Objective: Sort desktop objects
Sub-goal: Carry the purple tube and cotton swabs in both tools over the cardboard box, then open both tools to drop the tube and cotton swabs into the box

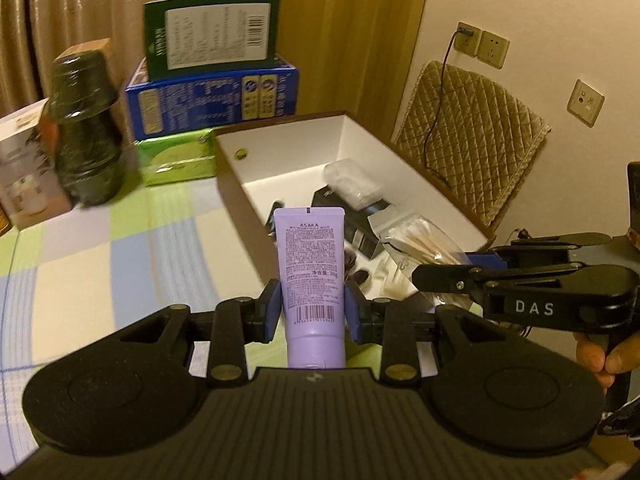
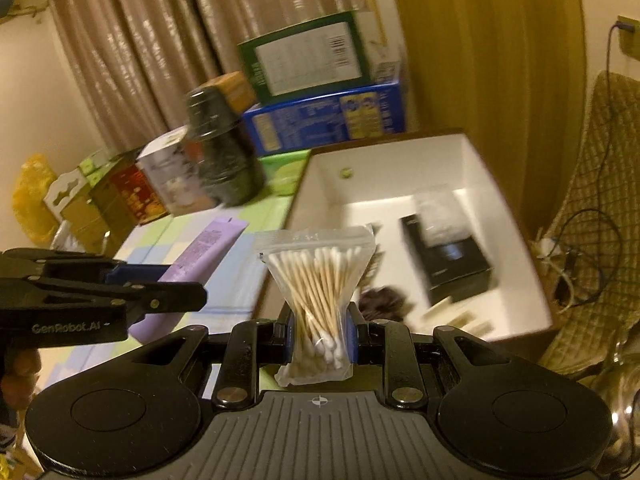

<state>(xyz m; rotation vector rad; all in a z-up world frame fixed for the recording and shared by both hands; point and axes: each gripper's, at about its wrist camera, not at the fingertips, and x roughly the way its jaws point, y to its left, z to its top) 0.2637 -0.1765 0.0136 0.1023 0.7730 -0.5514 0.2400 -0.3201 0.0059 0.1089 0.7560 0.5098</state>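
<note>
My left gripper (image 1: 313,312) is shut on a purple ASAKA tube (image 1: 311,264), held upright above the table near the left wall of a white open box (image 1: 280,148). My right gripper (image 2: 320,334) is shut on a clear bag of cotton swabs (image 2: 316,280), held over the box's near left corner (image 2: 384,168). The swab bag also shows in the left wrist view (image 1: 420,244), and the tube in the right wrist view (image 2: 200,252). The box holds a black carton (image 2: 448,256), a clear packet (image 1: 352,184) and dark small items.
A checked tablecloth (image 1: 100,248) covers the table. At the back stand a dark wrapped jar (image 1: 86,128), a white carton (image 1: 24,172), green tissue pack (image 1: 176,158), a blue box (image 1: 212,100) with a green box (image 1: 212,36) on top. A quilted chair (image 1: 472,136) stands right.
</note>
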